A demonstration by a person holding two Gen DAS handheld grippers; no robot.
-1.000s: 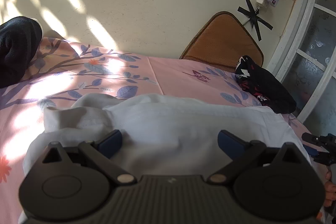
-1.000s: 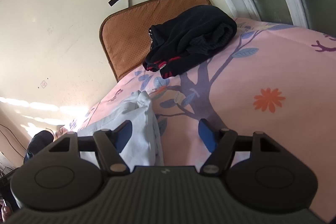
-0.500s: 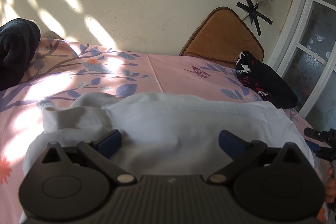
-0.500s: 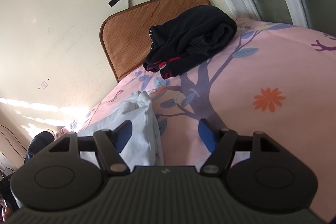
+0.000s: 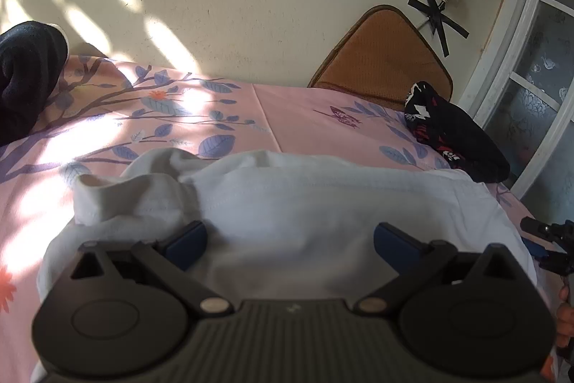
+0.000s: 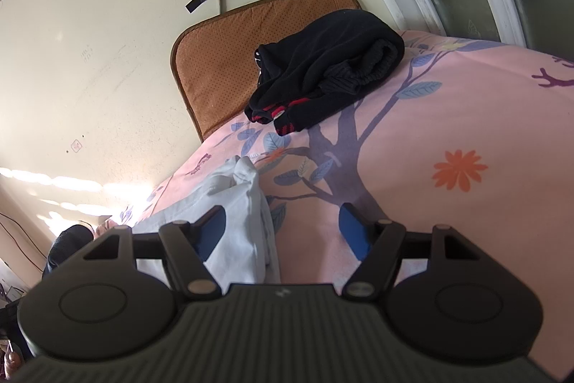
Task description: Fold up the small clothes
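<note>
A white garment (image 5: pixel 287 203) lies partly folded on the pink floral bedsheet (image 5: pixel 305 110). My left gripper (image 5: pixel 287 239) is open and hovers just over the garment, its blue pads (image 5: pixel 186 243) wide apart. In the right wrist view the same garment (image 6: pixel 240 214) lies at the left, its edge under the left pad. My right gripper (image 6: pixel 283 228) is open and empty over the sheet (image 6: pixel 466 117). The right gripper also shows at the right edge of the left wrist view (image 5: pixel 549 239).
A black garment with red and white marks (image 5: pixel 448 139) lies at the far right by an orange cushion (image 5: pixel 387 56); it also shows in the right wrist view (image 6: pixel 323 78). Another dark garment (image 5: pixel 25 78) lies far left. A wall and a window frame (image 5: pixel 520 67) bound the bed.
My left gripper has lifted and tilted slightly, so the view shifted a little. The right gripper and the garment have not moved.
</note>
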